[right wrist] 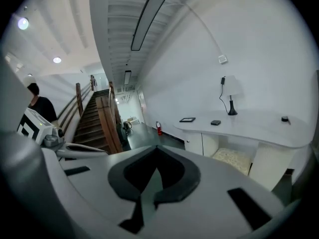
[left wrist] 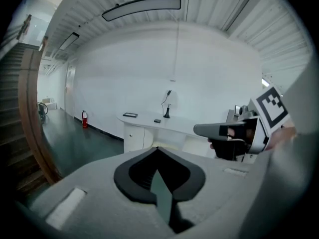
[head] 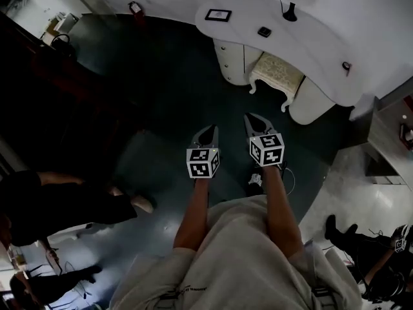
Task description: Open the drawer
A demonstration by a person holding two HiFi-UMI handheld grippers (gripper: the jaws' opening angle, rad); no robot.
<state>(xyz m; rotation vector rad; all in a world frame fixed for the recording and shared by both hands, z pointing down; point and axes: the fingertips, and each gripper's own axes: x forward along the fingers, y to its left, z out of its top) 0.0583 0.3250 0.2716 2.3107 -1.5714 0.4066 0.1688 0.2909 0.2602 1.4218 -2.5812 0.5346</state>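
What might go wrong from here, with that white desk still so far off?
The left gripper and right gripper are both shut and empty; their jaws must open before any handle can be taken. The cushioned stool stands close beside the cabinet under the desk and might crowd the approach.

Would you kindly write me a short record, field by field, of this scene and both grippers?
left gripper: shut, empty, over the dark floor
right gripper: shut, empty, beside the left one
desk: white, curved, ahead of both grippers
cabinet: under the desk, fronts look closed
stool: cushioned, beside the cabinet
progress: cabinet not yet reached
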